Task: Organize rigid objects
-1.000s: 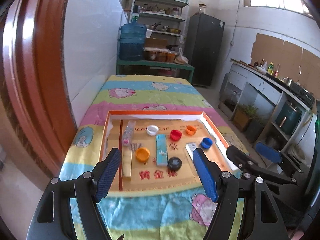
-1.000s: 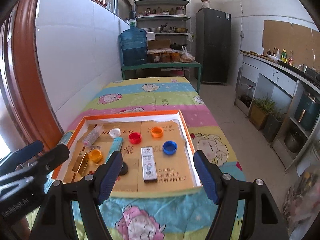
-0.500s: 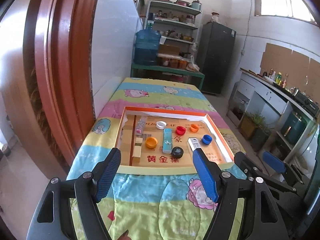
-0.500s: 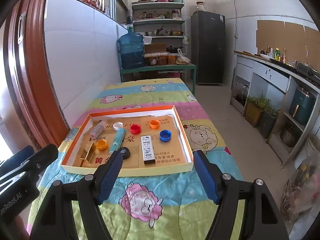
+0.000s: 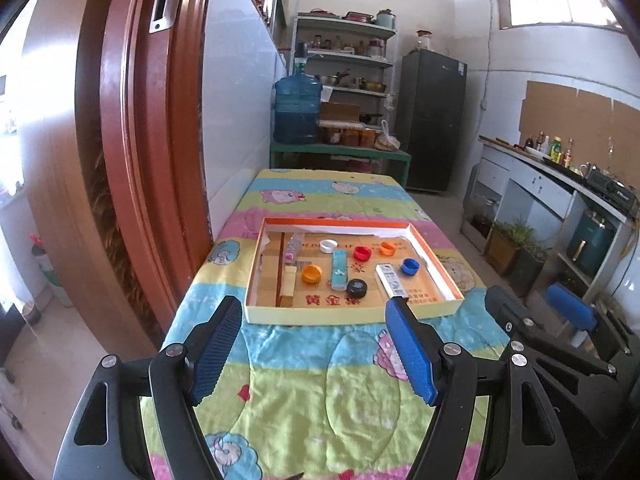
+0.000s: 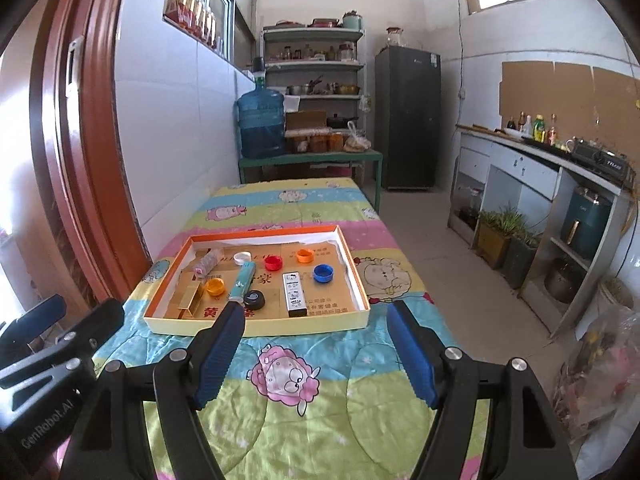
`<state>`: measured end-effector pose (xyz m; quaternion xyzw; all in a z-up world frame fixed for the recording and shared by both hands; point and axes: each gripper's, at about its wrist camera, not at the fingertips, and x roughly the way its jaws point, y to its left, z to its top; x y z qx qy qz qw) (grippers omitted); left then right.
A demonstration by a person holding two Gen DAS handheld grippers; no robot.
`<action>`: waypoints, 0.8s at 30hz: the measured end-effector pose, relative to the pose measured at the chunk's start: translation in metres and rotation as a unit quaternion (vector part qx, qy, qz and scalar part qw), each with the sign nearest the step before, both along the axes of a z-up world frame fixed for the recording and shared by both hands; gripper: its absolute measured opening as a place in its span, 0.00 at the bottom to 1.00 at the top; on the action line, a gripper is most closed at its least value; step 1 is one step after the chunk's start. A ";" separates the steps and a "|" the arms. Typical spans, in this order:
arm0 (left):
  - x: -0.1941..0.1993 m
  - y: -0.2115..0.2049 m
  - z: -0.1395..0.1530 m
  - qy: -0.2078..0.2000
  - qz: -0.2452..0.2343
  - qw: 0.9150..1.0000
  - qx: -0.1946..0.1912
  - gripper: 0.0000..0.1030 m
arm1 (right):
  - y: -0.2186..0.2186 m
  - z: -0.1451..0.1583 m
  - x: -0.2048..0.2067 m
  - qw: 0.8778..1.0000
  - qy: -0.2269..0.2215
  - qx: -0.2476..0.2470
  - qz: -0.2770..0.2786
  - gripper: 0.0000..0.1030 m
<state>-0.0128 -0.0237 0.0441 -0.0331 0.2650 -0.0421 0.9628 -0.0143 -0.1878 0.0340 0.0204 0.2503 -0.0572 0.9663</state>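
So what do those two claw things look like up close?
Both match. The left claw and the right claw each have two black arms shaped like a wide V, joined with round silver bolts. Their fingers wear bright blue ridged pads. The left one's black body has grey lettering, seen from the right camera. No cables, hands or sleeves show.

Both wrist cameras looking forward and down at tray point(image 5: 352, 316) point(image 6: 256, 327) from near table end, well back; left view sitting left of tray, right view right; sharing tray, shelves behind.
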 end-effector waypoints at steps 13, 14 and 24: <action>-0.030 0.010 -0.002 -0.003 0.033 0.999 0.020 0.74 | 0.018 0.005 -0.033 1.000 -0.015 -0.008 -0.002 0.71; -0.032 0.012 -0.002 -0.004 0.033 0.999 0.019 0.74 | 0.018 0.005 -0.034 1.000 -0.014 -0.006 -0.002 0.71; -0.042 0.017 -0.003 0.000 0.034 0.999 0.012 0.74 | 0.016 0.002 -0.041 1.000 -0.011 0.000 -0.010 0.71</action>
